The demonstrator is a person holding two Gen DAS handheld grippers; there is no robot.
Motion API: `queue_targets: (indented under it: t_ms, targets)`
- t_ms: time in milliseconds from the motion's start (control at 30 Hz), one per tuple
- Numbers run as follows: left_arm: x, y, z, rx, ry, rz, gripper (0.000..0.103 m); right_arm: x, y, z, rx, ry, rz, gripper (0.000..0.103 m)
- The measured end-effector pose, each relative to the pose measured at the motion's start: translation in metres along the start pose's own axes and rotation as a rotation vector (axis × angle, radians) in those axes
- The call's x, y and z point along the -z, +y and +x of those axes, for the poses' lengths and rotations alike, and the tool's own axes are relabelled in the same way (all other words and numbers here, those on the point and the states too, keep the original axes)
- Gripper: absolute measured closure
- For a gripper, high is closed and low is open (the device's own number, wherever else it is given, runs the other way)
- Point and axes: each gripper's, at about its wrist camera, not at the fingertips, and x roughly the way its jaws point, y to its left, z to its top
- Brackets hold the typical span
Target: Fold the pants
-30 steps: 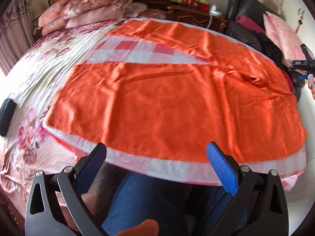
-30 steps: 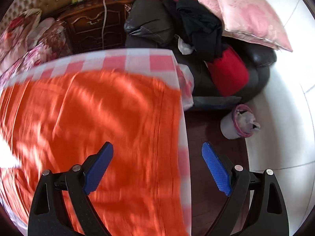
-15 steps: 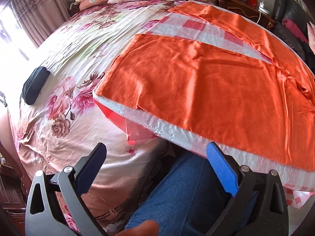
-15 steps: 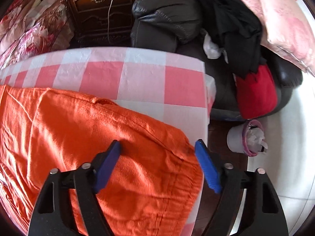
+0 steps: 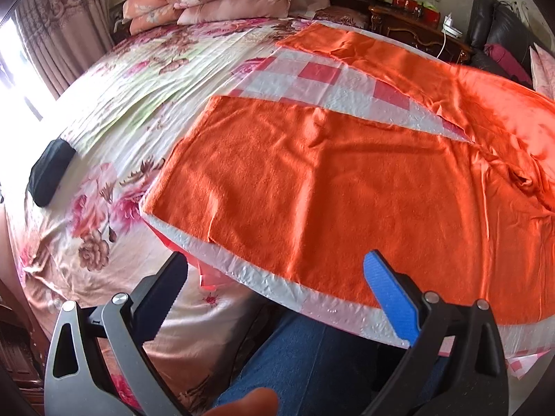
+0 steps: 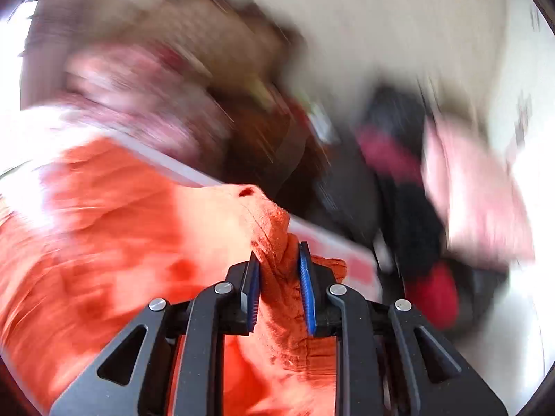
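Observation:
Orange pants [image 5: 347,180] lie spread flat on a pink-and-white checked sheet [image 5: 322,83] on the bed, legs pointing left, waist to the right. My left gripper [image 5: 277,277] is open and empty, hovering at the near edge by the near leg's hem. In the right wrist view my right gripper [image 6: 279,263] is shut on a bunched corner of the orange pants [image 6: 274,228] and lifts it; the view is blurred by motion.
A floral bedspread [image 5: 114,173] covers the bed, with pillows [image 5: 222,3] at the head. A black case [image 5: 50,173] lies at the left. A wooden nightstand [image 5: 416,31] and a dark sofa with clothes [image 5: 499,45] stand at the back right. The person's jeans-clad leg [image 5: 305,357] is below the gripper.
My right gripper has closed on the waist corner of the pants and swung up fast. My left gripper has shifted a little right along the near edge and stayed open.

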Motion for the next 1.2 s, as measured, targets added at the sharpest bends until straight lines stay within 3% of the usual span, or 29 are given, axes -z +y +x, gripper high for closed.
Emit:
queue_targets:
  t_ms: [67, 133, 233, 367, 467, 533, 700, 733, 800, 867, 900, 1033, 1200]
  targets:
    - [-0.003, 0.005, 0.012, 0.094, 0.035, -0.025, 0.002, 0.042, 0.037, -0.057, -0.071, 0.025, -0.04, 0.082]
    - [-0.017, 0.008, 0.023, 0.246, 0.032, -0.063, 0.002, 0.091, 0.054, -0.073, -0.13, 0.155, -0.001, 0.082]
    - [-0.053, 0.014, 0.04, 0.439, 0.003, -0.151, 0.002, 0.141, 0.065, -0.073, -0.125, 0.276, 0.067, 0.083]
    - [-0.1, 0.034, 0.07, 0.564, -0.03, -0.269, 0.002, 0.148, 0.05, -0.081, -0.133, 0.25, 0.26, 0.083]
    - [-0.134, 0.055, 0.093, 0.576, -0.033, -0.337, 0.003, 0.145, 0.036, -0.076, -0.146, 0.248, 0.344, 0.083]
    - [-0.152, 0.073, 0.105, 0.608, -0.022, -0.403, 0.01, 0.143, 0.032, -0.072, -0.156, 0.249, 0.374, 0.083]
    - [-0.175, 0.098, 0.118, 0.637, 0.015, -0.511, 0.014, 0.133, 0.036, -0.101, -0.173, 0.204, 0.367, 0.083]
    - [-0.173, 0.098, 0.116, 0.654, 0.025, -0.522, 0.014, 0.125, 0.034, -0.112, -0.218, 0.161, 0.379, 0.083]
    - [-0.162, 0.092, 0.11, 0.697, 0.03, -0.517, 0.014, 0.115, 0.016, -0.136, -0.392, 0.039, 0.488, 0.083]
    - [-0.145, 0.078, 0.109, 0.763, 0.064, -0.496, 0.014, 0.125, -0.013, -0.15, -0.577, -0.075, 0.659, 0.083]
    - [-0.139, 0.071, 0.112, 0.789, 0.088, -0.491, 0.017, 0.134, -0.024, -0.151, -0.625, -0.102, 0.713, 0.083]
    - [-0.134, 0.056, 0.131, 0.827, 0.133, -0.515, 0.035, 0.156, -0.035, -0.138, -0.606, 0.014, 0.739, 0.083]
    - [-0.149, 0.038, 0.142, 0.859, 0.161, -0.534, 0.042, 0.156, -0.033, -0.134, -0.595, 0.074, 0.729, 0.083]
